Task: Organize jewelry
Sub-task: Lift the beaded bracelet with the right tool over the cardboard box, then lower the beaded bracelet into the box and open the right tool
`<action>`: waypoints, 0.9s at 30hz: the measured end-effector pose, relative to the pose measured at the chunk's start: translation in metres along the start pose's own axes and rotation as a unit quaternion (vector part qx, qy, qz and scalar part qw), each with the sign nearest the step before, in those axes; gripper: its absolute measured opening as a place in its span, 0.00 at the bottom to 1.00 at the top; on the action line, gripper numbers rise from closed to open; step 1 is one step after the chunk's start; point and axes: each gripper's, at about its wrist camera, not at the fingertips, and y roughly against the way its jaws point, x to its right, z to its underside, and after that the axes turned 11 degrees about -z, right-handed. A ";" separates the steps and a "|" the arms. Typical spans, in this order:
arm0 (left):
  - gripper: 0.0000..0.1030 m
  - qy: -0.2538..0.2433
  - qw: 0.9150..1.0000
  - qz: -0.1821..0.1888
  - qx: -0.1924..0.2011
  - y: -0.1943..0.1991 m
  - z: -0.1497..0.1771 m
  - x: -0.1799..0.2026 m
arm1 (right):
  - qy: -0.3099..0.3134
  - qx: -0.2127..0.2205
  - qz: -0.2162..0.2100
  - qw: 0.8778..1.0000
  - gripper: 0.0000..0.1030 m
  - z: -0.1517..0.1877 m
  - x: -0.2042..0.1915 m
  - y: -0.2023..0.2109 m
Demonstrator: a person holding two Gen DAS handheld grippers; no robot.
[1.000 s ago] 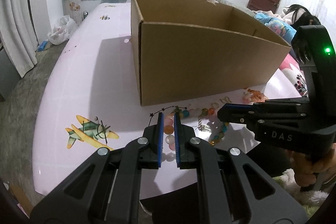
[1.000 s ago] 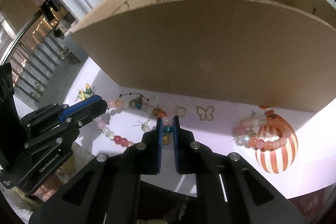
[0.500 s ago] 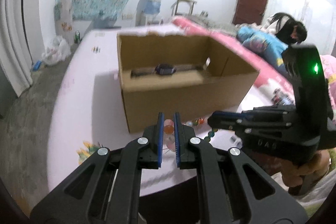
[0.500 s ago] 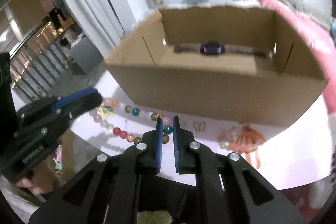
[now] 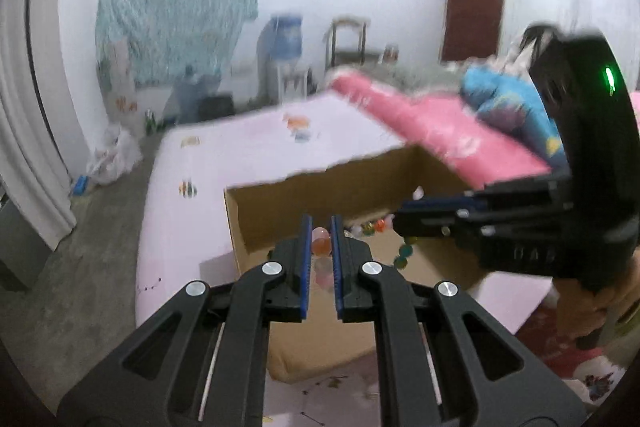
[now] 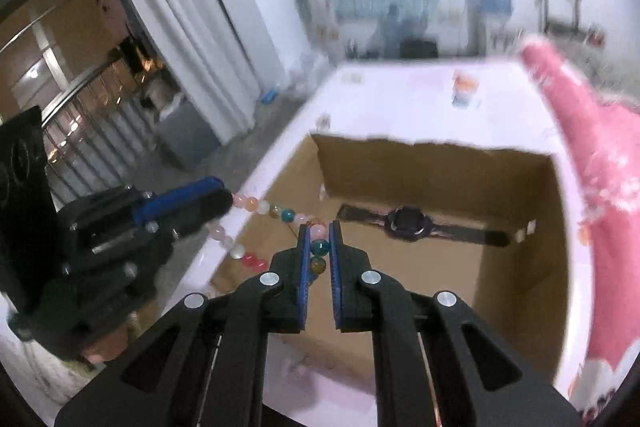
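Inside cardboard box (image 6: 520, 283), one dark wristwatch (image 6: 408, 223) flat.

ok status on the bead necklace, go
Left tool and right tool both shut on the bead necklace. Necklace strung between them over the cardboard box. Watch inside. Nothing in the way.

The cardboard box (image 6: 520, 267) stands on the table (image 6: 400, 99). A wristwatch (image 6: 408, 223) lies inside the box, near its far wall. A bead necklace (image 6: 280, 213) hangs above the box's near left corner, strung between the left gripper (image 6: 224, 201) and the right gripper (image 6: 319, 243).
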 end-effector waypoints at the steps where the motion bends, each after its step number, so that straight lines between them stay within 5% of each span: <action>1: 0.08 -0.004 1.000 -0.010 -0.018 -0.012 -0.001 -0.001 | -0.017 -0.019 -0.010 1.000 0.09 -0.008 0.011 -0.013; 7: 0.09 -0.024 0.994 -0.027 -0.108 -0.071 0.007 -0.003 | -0.082 -0.144 -0.023 0.986 0.10 -0.022 0.057 -0.091; 12: 0.09 -0.029 0.991 -0.042 -0.120 -0.076 0.015 -0.008 | -0.111 -0.188 -0.032 0.975 0.10 -0.012 0.068 -0.119; 18: 0.14 -0.010 0.994 -0.053 -0.096 -0.059 0.008 -0.018 | -0.114 -0.158 -0.035 0.980 0.12 -0.011 0.071 -0.104; 24: 0.44 0.030 0.995 -0.072 -0.060 -0.021 0.006 -0.039 | -0.079 -0.092 -0.010 0.993 0.33 -0.009 0.059 -0.059; 27: 0.73 0.066 0.993 -0.086 -0.048 0.004 0.014 -0.056 | -0.055 -0.037 0.006 0.998 0.40 0.001 0.043 -0.016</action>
